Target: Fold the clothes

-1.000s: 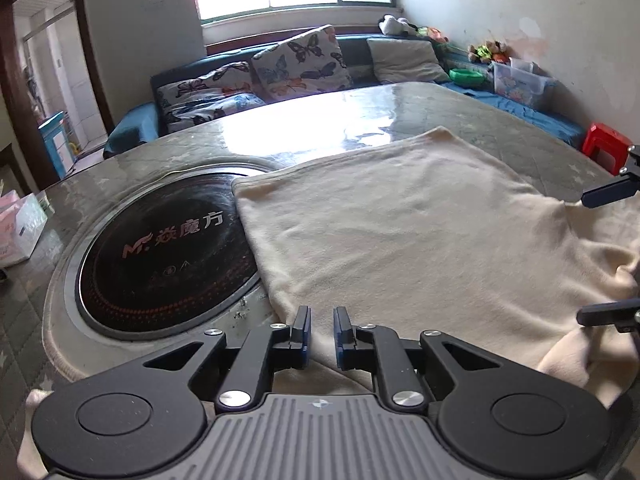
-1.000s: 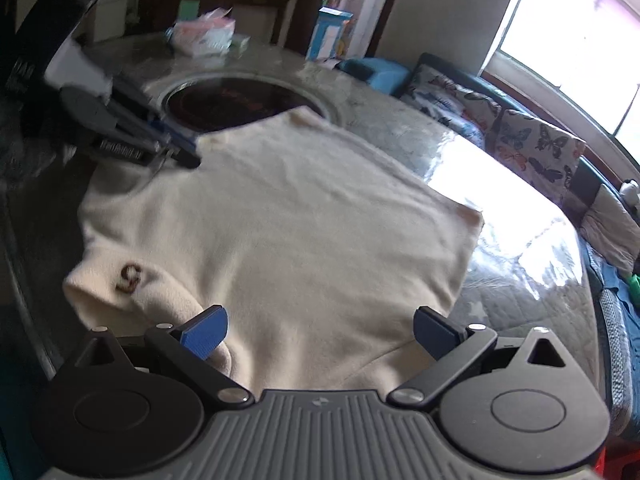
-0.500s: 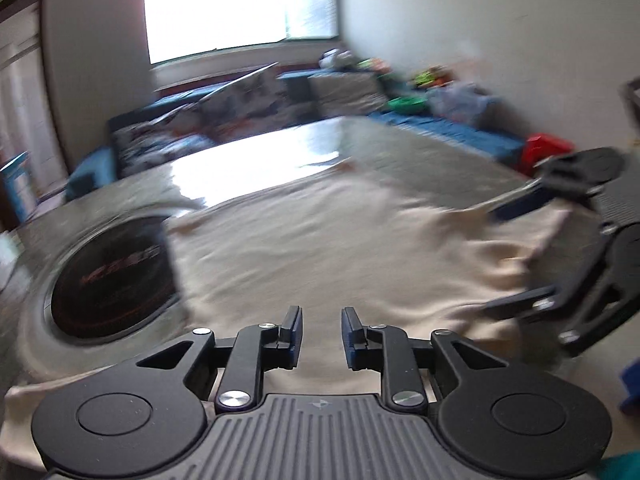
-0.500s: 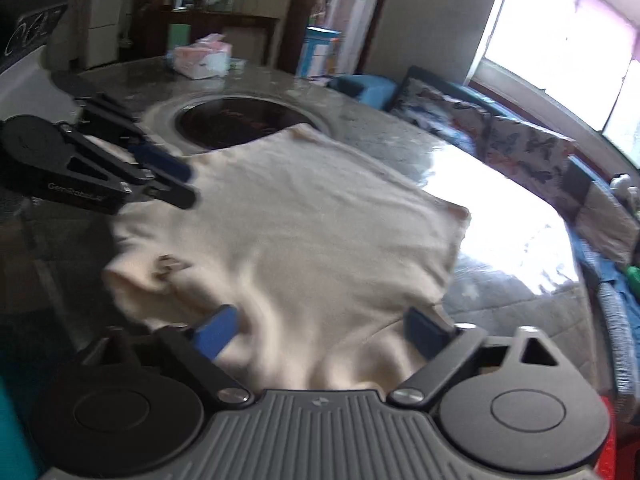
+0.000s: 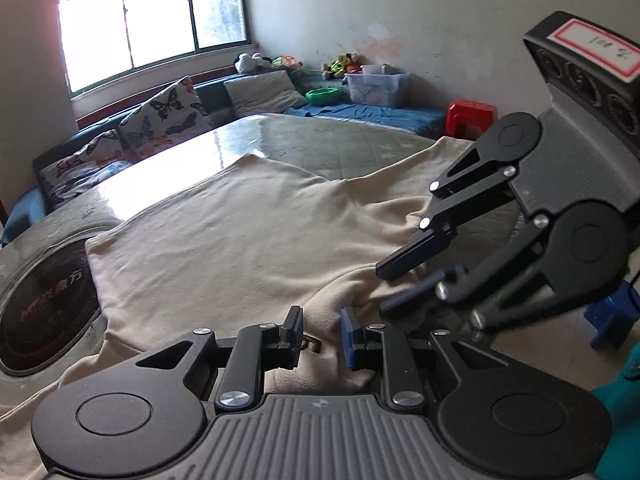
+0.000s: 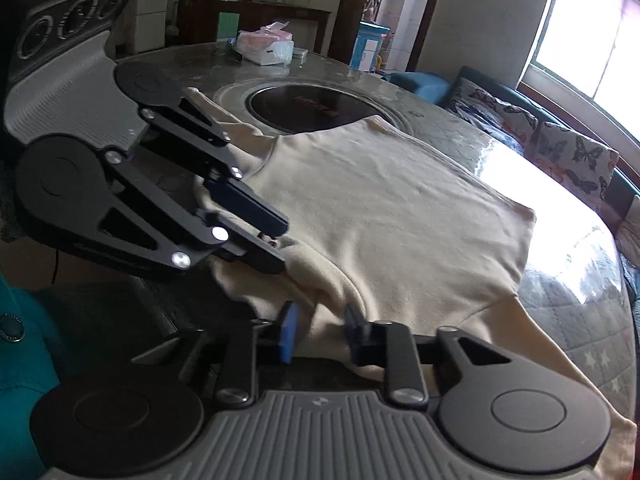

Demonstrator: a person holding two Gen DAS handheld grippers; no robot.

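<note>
A cream sweater (image 5: 224, 240) lies spread on the round marble table (image 5: 340, 144); it also shows in the right wrist view (image 6: 400, 216). Its near edge is bunched at the table's front rim. My left gripper (image 5: 320, 332) sits over that edge with its jaws partly closed, cloth with a small brown mark between them. It shows from the side in the right wrist view (image 6: 276, 240). My right gripper (image 6: 318, 332) has narrowed around a fold of the same edge. It appears at the right of the left wrist view (image 5: 396, 284).
A black induction hob (image 5: 44, 300) is set into the table beside the sweater (image 6: 312, 108). A tissue pack (image 6: 266, 46) stands at the far side. A sofa with butterfly cushions (image 5: 160, 116), a red stool (image 5: 472, 118) and a blue stool (image 5: 612, 320) surround the table.
Both grippers have moved together to the sweater's near edge. The right gripper's jaws went from wide open to narrow around the cloth. The left gripper swung right.
</note>
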